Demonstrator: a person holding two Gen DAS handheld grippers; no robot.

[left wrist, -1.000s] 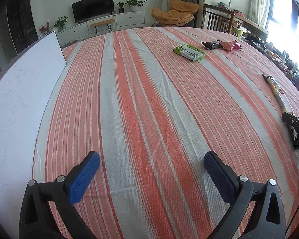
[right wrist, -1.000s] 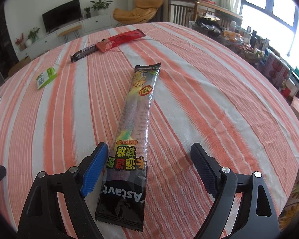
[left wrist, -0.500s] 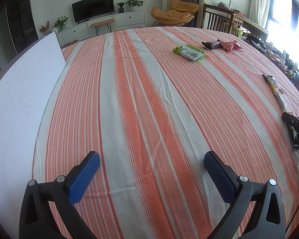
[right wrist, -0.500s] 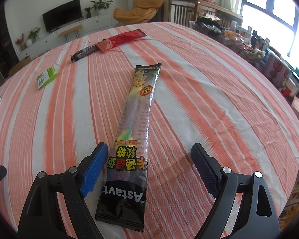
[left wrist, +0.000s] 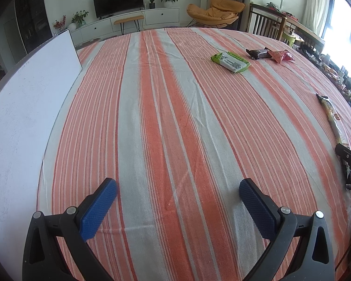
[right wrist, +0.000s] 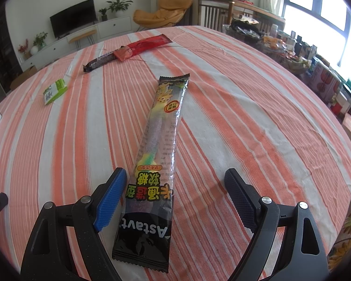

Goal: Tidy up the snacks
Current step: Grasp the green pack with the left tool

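Orange and pale grey stripes under your snacks

Your tablecloth (right wrist: 222,107) runs orange-and-grey striped; the long candy packet (right wrist: 156,154) is black-ended with yellow lettering and a clear middle; the flat packet (left wrist: 230,62) is green and white; the bar wrapper (left wrist: 257,53) dark brown; the pouch (left wrist: 280,56) red; your gripper pads (right wrist: 110,199) are blue.

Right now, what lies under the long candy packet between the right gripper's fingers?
The long candy packet lies flat on the striped tablecloth. Whatever is beneath the cloth is covered.
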